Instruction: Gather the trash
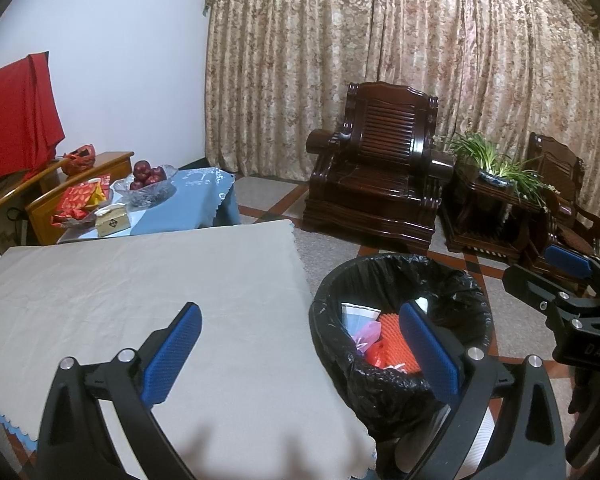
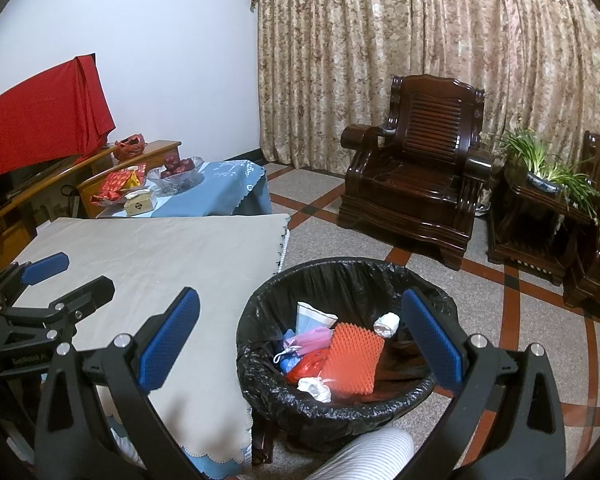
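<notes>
The trash sits in the bin [image 2: 340, 396], a round one lined with a black bag, standing on the floor just beside the table's corner: an orange ridged pad [image 2: 354, 362], a paper cup [image 2: 310, 318], crumpled white tissues [image 2: 387, 325], and pink and red wrappers. The collecting step looks finished or nearly so, since the grey cloth [image 1: 140, 288] on the table shows no litter. The right gripper [image 2: 300, 340] hovers over the bin with its jaws spread wide and nothing between them; the left gripper [image 1: 300, 344] is likewise parted and empty, over the table edge. The next move probably calls for scanning for any remaining scraps. Beyond lie a blue-covered side table with a bowl of apples [image 1: 148, 172], dark wooden armchairs [image 1: 380, 168], a potted plant [image 1: 496, 168] and patterned curtains [image 1: 400, 60]
</notes>
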Motion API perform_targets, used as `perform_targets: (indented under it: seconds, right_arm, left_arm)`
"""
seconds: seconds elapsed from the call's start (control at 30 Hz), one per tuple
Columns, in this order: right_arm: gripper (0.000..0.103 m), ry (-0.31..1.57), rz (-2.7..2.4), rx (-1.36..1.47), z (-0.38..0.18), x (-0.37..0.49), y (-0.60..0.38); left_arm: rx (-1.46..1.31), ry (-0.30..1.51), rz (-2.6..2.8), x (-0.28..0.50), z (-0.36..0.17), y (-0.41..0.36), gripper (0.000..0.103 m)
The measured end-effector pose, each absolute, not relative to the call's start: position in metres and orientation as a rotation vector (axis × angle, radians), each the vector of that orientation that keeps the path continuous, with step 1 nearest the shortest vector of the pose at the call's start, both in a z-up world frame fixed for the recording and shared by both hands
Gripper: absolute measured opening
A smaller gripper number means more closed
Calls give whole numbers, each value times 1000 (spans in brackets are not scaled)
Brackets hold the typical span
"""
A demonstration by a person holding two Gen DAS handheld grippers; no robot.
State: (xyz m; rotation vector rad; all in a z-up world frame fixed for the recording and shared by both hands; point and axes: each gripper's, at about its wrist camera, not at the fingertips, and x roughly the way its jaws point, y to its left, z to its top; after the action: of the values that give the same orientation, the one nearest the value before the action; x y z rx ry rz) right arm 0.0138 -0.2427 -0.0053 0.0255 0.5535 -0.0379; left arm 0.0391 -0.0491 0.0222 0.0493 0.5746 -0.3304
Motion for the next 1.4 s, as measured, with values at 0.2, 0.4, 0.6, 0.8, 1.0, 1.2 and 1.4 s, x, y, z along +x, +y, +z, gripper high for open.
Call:
perform_targets:
  seconds: [0.2,0.4,0.6,0.8,1.0,1.2,1.4]
  right_arm:
    - [98,554,-38,27,-5,14,-243]
    - [98,555,-39,26,-5,14,-243]
    - [98,555,-38,28,-6,14,-243]
    - [98,555,-38,28,-5,14,-243]
    - [98,558,-38,28,-5,14,-243]
    - [98,563,-40,32,-11,9,-237]
    - [98,565,-40,33,-10,9,-238]
  left_arm:
    - [51,574,-331,39,22,-49,97]
    - [52,576,-332,39,22,-49,97]
    - [52,579,-333,41,20,-47,97]
    - [55,582,-333,42,16,-45,97]
    - [53,584,-333,41,17,-47,97]
    - [52,590,-343,38,7,-48,97]
    - [62,596,-343,36,5,-50,97]
